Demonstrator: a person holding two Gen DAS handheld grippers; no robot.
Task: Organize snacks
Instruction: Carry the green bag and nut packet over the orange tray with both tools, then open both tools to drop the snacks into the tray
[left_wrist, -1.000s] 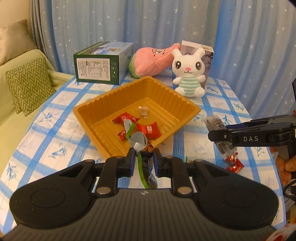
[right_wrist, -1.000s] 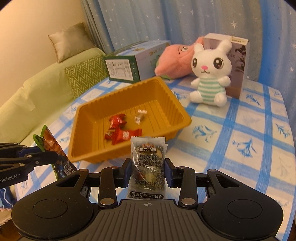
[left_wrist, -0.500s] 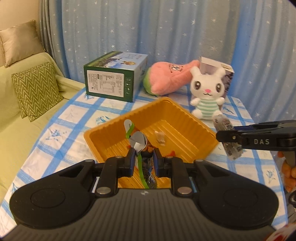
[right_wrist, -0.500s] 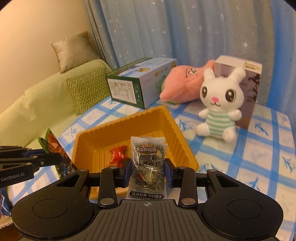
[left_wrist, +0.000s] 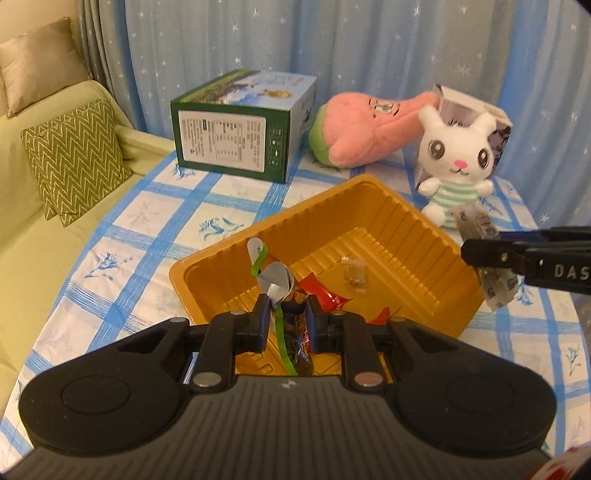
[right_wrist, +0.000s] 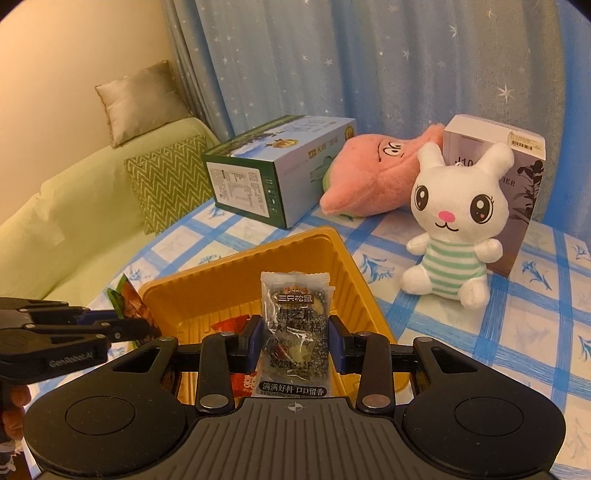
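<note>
Each tool (left_wrist: 286, 314) (right_wrist: 294, 334) pinches a snack packet (right_wrist: 294, 325) above the tray (left_wrist: 388, 225).

blue starred curtain (left_wrist: 369, 44); green sofa (left_wrist: 22, 206); zigzag cushion (left_wrist: 74, 158); cream wall (right_wrist: 74, 55)

tray (left_wrist: 388, 214): shiny ribbed plastic | snack packet (right_wrist: 294, 325): clear crinkly plastic | bunny (right_wrist: 454, 221): soft fuzzy cloth | tablecloth (left_wrist: 147, 206): smooth cloth

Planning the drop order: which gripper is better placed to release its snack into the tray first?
Left, probably: left gripper holds its green-edged packet over the orange tray, while the right gripper's hangs at the rim.
</note>
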